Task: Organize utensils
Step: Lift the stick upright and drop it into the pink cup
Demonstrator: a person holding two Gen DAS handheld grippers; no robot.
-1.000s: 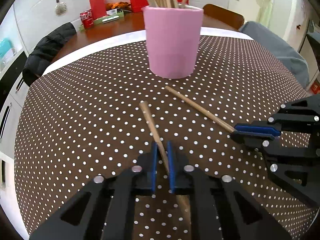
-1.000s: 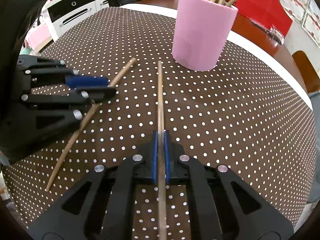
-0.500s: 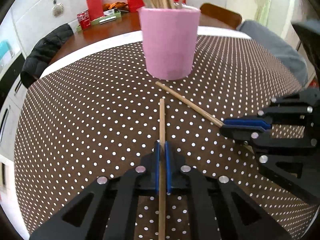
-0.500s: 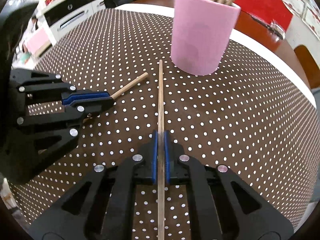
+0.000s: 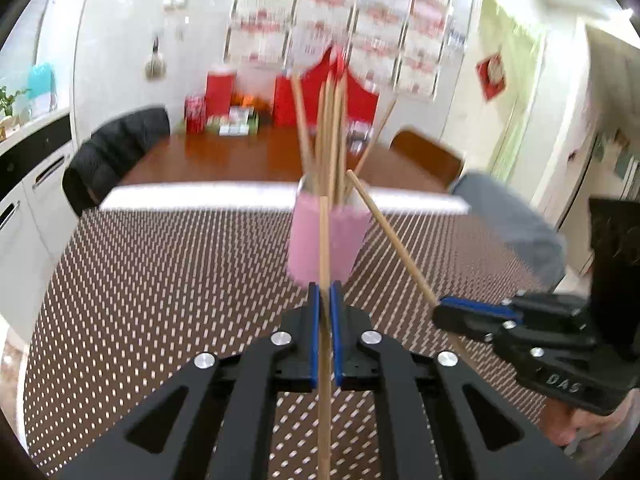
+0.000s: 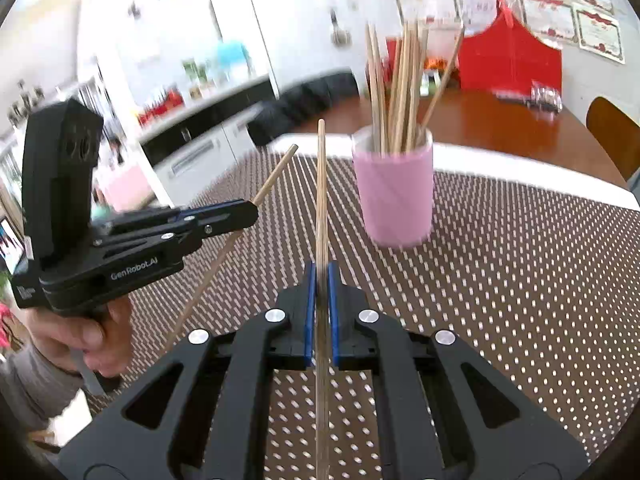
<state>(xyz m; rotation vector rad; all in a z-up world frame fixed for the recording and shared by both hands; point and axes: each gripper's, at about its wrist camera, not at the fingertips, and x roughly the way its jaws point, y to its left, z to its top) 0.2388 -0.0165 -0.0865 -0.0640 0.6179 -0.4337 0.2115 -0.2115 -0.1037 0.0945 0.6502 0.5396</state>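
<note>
A pink cup (image 5: 326,240) holding several wooden chopsticks stands on the dotted tablecloth; it also shows in the right wrist view (image 6: 394,196). My left gripper (image 5: 325,296) is shut on a wooden chopstick (image 5: 324,248), held off the table and pointing at the cup. My right gripper (image 6: 321,276) is shut on a second chopstick (image 6: 321,184), also lifted. The right gripper appears at the right of the left wrist view (image 5: 472,312) with its chopstick (image 5: 384,228) angled toward the cup. The left gripper appears at the left of the right wrist view (image 6: 224,216).
The brown white-dotted tablecloth (image 6: 520,280) covers a wooden table (image 5: 240,160). A black jacket (image 5: 116,140) hangs over a chair at the far left. Red boxes (image 5: 324,100) sit at the table's far side. A grey cushion (image 5: 516,224) lies at the right.
Both grippers have lifted their chopsticks off the tablecloth and tilted up, so the views now look across the table at the cup and the wall.
</note>
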